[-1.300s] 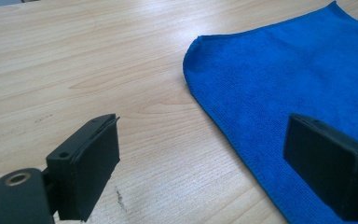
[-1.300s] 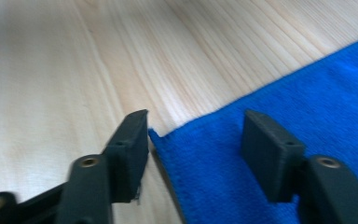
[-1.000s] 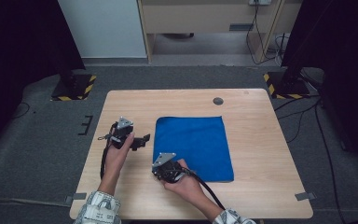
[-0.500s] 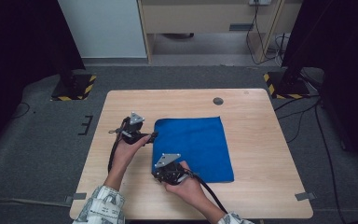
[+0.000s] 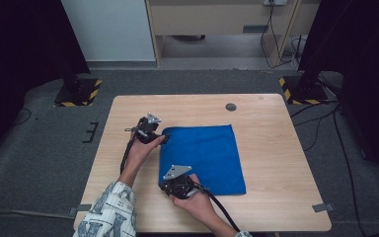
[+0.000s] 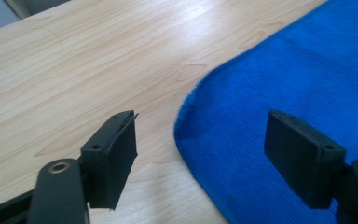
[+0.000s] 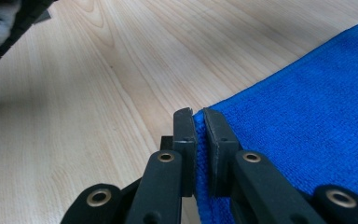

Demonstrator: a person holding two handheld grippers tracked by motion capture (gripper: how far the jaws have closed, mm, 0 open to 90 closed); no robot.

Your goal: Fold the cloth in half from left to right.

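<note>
From the high view, the blue cloth (image 5: 203, 158) lies flat on the table (image 5: 276, 148); your right gripper (image 5: 173, 183) sits at its near-left corner, your left gripper (image 5: 153, 136) at its far-left corner (each nearest its own corner). In the left gripper view, your jaws have just been closing but stand apart, straddling the cloth's rounded corner, one over wood, one over fabric. In the right gripper view, your jaws are pinched on the cloth's edge.
</note>
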